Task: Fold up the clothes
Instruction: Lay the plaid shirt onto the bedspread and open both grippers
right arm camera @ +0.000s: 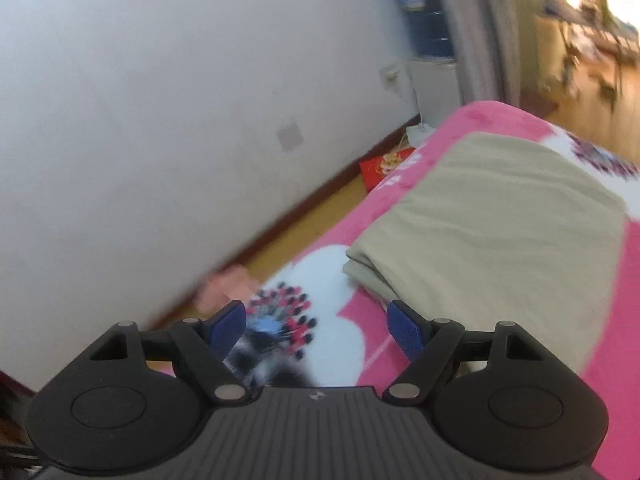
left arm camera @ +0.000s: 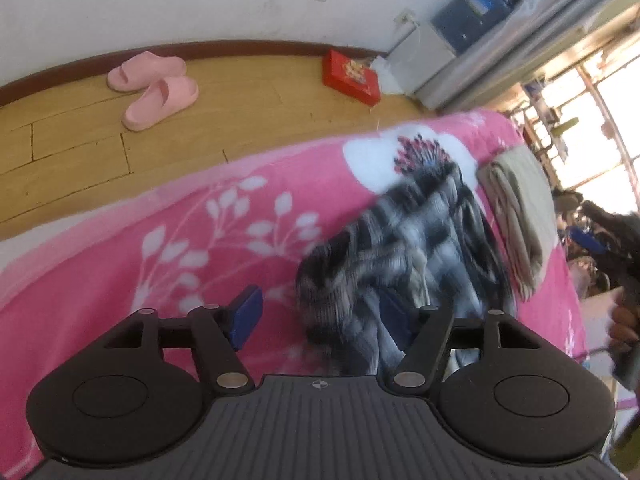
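A black-and-white plaid garment lies crumpled and blurred on the pink flowered blanket. My left gripper hangs just over the garment's near edge and is open. Its left pad is clear of the cloth, and the cloth partly covers its right pad. A folded beige garment lies beyond the plaid one. In the right wrist view this beige garment lies flat on the blanket, ahead and to the right. My right gripper is open and holds nothing. A bit of the plaid garment shows under its left finger.
Past the bed's edge is a wooden floor with pink slippers and a red box by the white wall. A white unit with a blue water bottle stands in the corner. A hand shows at the right edge.
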